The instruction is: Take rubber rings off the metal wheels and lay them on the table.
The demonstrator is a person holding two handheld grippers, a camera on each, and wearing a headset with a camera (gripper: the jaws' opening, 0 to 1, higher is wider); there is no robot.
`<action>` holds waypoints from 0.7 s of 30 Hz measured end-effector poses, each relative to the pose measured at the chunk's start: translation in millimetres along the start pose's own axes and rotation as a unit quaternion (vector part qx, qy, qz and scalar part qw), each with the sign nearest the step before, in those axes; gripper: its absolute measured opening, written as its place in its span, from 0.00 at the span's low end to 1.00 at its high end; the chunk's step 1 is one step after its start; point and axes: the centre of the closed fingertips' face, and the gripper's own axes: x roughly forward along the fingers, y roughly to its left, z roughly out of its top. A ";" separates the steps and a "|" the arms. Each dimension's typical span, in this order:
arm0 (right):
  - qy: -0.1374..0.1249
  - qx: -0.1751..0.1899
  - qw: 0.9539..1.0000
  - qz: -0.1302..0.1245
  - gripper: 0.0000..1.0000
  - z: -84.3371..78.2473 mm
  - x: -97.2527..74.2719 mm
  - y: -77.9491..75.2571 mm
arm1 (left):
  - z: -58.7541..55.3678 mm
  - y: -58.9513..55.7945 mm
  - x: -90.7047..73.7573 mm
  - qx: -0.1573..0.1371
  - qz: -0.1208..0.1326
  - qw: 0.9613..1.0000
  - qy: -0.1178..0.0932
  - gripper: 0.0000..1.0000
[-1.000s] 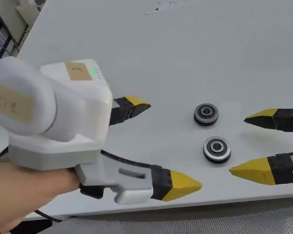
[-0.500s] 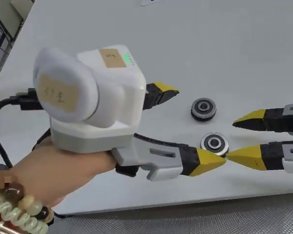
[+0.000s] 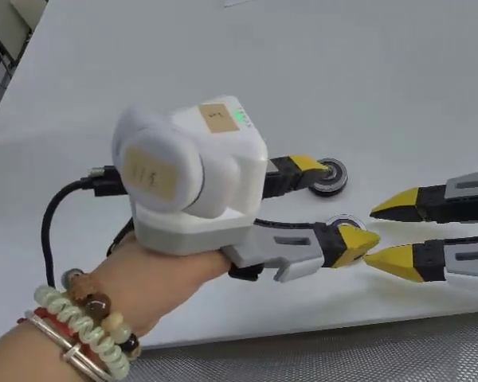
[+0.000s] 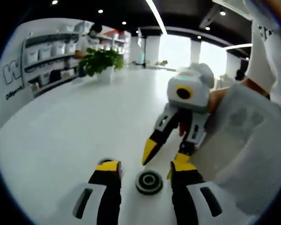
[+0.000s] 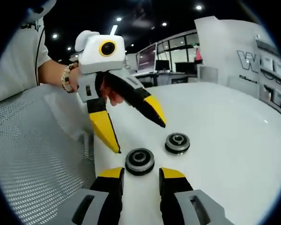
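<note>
At frame centre, the open yellow-tipped left gripper [image 4: 145, 168] straddles a black-ringed metal wheel [image 4: 149, 182], the open yellow-tipped right gripper [image 5: 142, 173] facing it.

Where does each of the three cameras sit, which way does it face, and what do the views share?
Head view: on the headset, looking down at the white table; a braceleted hand holds the left tool, the right tool is at the right edge.
Left gripper view: on the left tool, facing the right tool; own yellow-tipped jaws straddle the nearer black-ringed metal wheel.
Right gripper view: on the right tool, facing the left tool; own jaws point at that wheel.
Shared: all three views show that wheel.
</note>
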 end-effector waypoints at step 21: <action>0.011 -0.022 1.000 0.005 0.21 -5.6 7.8 2.3 | -31.6 -7.5 13.2 0.018 -0.006 0.999 0.038 0.17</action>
